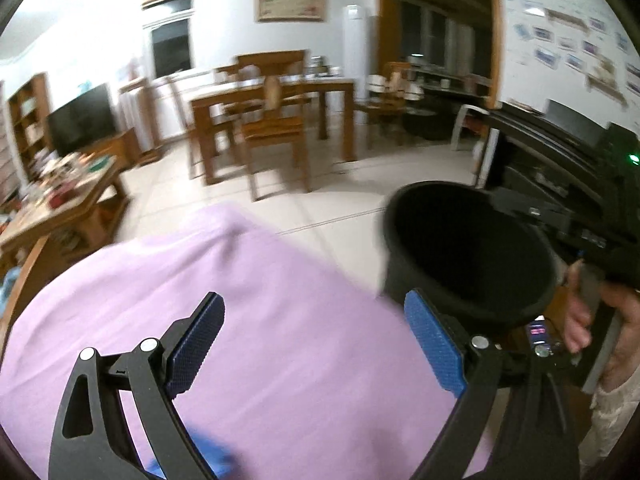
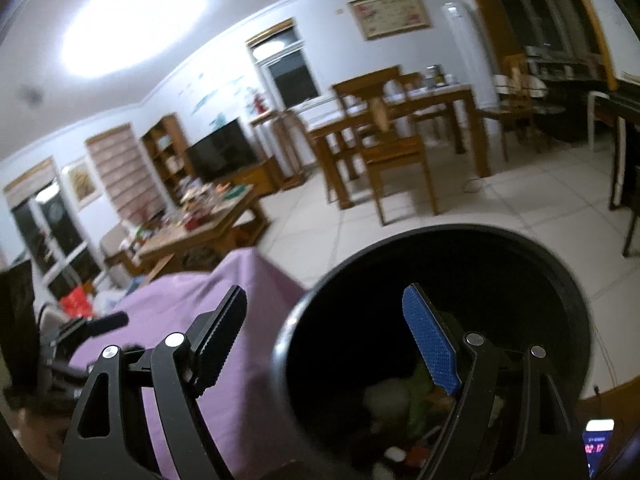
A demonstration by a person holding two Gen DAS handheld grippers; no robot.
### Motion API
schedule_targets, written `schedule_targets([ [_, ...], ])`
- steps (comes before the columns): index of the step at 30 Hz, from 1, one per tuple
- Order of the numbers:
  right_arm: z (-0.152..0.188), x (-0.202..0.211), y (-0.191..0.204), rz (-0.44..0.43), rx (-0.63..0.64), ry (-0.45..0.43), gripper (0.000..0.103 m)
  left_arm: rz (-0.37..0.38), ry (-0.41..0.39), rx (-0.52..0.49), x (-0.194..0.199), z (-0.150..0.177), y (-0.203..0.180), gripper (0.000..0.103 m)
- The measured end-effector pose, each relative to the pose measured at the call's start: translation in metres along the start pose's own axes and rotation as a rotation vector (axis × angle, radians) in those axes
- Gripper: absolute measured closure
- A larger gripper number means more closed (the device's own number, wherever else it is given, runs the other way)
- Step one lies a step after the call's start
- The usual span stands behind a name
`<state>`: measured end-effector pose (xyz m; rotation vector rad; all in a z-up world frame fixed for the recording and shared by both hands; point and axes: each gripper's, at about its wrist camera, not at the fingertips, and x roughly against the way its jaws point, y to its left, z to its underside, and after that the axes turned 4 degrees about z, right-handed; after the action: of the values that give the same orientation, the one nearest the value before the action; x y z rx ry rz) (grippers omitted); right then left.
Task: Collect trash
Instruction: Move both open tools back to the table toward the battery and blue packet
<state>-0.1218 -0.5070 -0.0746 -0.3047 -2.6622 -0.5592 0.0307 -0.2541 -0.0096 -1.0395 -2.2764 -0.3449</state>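
My left gripper [image 1: 314, 300] hangs open over a purple cloth [image 1: 240, 320] that covers a table, with nothing between its blue pads. A blurred blue scrap [image 1: 196, 456] lies on the cloth at the bottom edge. A round black bin [image 1: 468, 256] stands just right of it. My right gripper [image 2: 325, 292] is open and straddles the near rim of the bin [image 2: 440, 320], one finger over the cloth and the blue-padded one inside. The pads do not press on the wall. Green and white trash [image 2: 416, 396] lies in the bottom of the bin.
A hand [image 1: 600, 320] holds the right tool beside the bin. A small lit display [image 2: 598, 440] sits at the lower right. Beyond the tiled floor [image 1: 340, 200] stand a wooden dining table with chairs [image 1: 276, 120], a cluttered coffee table [image 1: 60, 200] and a television [image 1: 80, 120].
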Motion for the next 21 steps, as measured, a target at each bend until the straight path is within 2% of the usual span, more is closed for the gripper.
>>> schedule_targets([
  [5,0.012,-0.010,0.068,-0.112,0.129,0.098,0.023,-0.151,0.058,0.087,0.015,0.025,0.065,0.012],
  [7,0.024,-0.013,0.104,-0.167,0.210,0.153,0.023,-0.214,0.116,0.121,0.012,0.037,0.094,0.013],
  [9,0.032,-0.014,0.138,-0.206,0.293,0.189,0.023,-0.217,0.141,0.170,0.011,0.045,0.115,0.016],
  [11,0.036,-0.013,0.168,-0.242,0.362,0.219,0.023,-0.213,0.177,0.208,0.005,0.052,0.134,0.024],
  [15,0.049,-0.009,0.220,-0.306,0.501,0.267,0.023,-0.194,0.201,0.229,0.000,0.060,0.148,0.030],
  [18,0.057,-0.007,0.246,-0.336,0.569,0.293,0.023,-0.183,0.204,0.231,-0.002,0.064,0.150,0.031],
  [21,0.061,-0.009,0.253,-0.354,0.584,0.321,0.023,-0.185,0.205,0.220,0.002,0.070,0.149,0.032],
])
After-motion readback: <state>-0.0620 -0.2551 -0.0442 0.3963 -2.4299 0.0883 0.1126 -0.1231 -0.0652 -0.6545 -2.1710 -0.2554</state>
